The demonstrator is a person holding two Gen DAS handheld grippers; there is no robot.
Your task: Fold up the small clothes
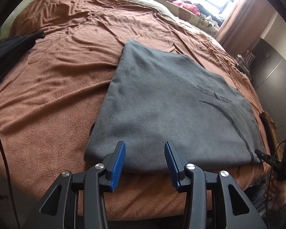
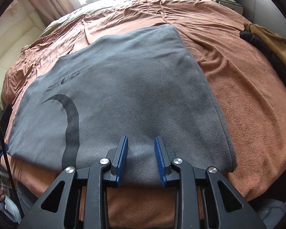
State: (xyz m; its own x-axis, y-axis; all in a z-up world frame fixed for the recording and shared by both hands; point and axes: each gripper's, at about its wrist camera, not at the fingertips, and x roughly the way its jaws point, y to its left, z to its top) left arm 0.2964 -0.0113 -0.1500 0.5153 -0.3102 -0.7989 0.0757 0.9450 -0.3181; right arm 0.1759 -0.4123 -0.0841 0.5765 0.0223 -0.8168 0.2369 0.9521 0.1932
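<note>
The grey fleece garment with a dark curved print (image 1: 162,103) lies flat, already doubled, on the rumpled rust-brown bedspread (image 1: 57,95), its near edge close to the bed's edge. It looks soft, light and limp, so it should sag unless taken at both near corners together. The left gripper (image 1: 145,148) and right gripper (image 2: 141,143) hang over that near hem, jaws apart, pads clear of cloth. Black clothes (image 1: 11,47) and a tan-and-black pile (image 2: 265,38) lie well aside; nothing blocks the fold.
</note>
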